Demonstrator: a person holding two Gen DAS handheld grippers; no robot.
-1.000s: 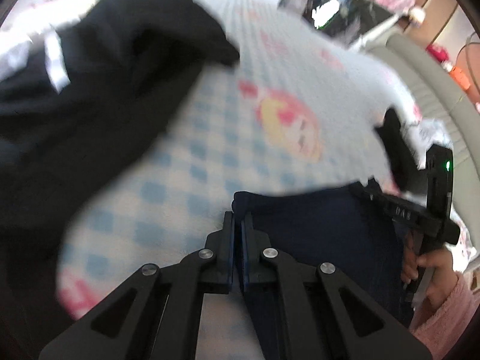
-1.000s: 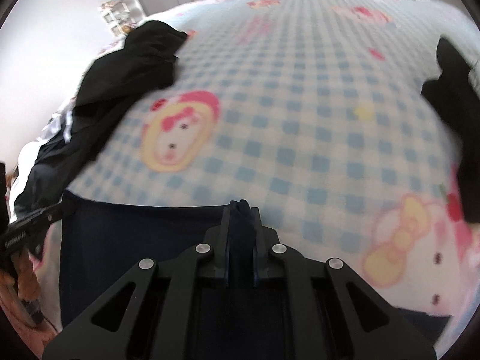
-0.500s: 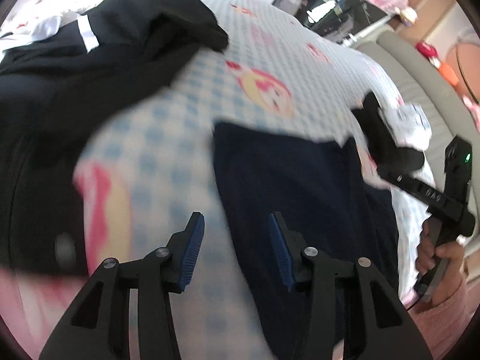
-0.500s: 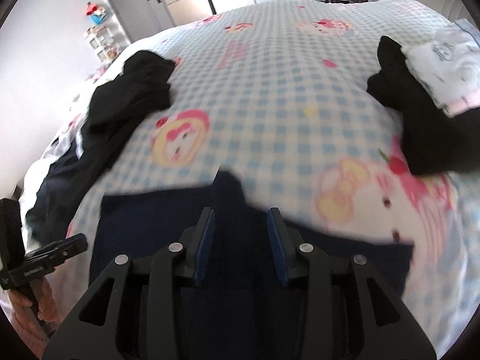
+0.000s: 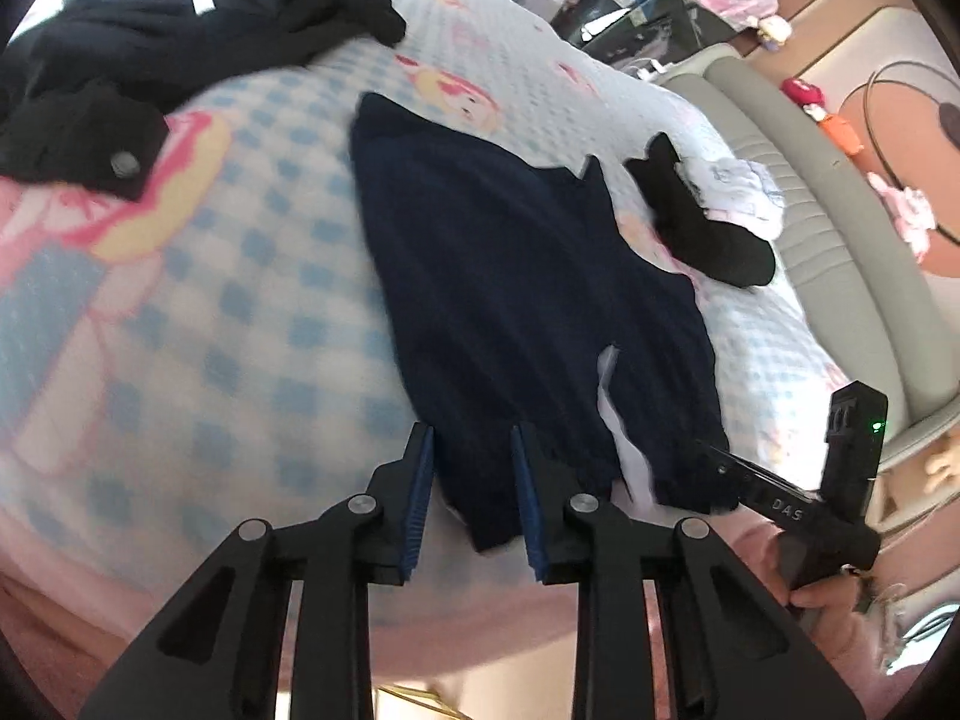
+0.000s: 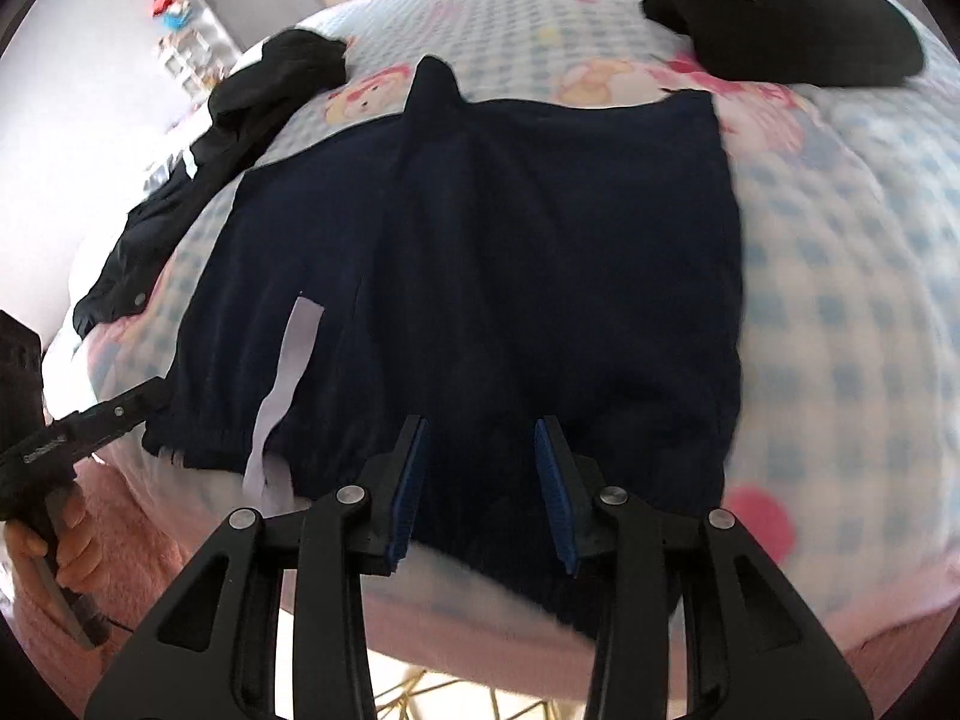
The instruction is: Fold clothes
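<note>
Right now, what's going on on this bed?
A person is folding clothes with a hand-held gripper in each hand. A navy garment lies spread flat on the checked bedspread. The left gripper and right gripper both sit at its near edge, not pinching it; the left one's jaws are closing. Black clothes wait to the left, and a black item sits at the far right.

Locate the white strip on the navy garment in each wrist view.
Left wrist: white strip right of centre, on the navy garment, toward its near hem.
Right wrist: white strip left of centre, running to the near hem.
Shared landmark: folded black garment beyond the navy one.
</note>
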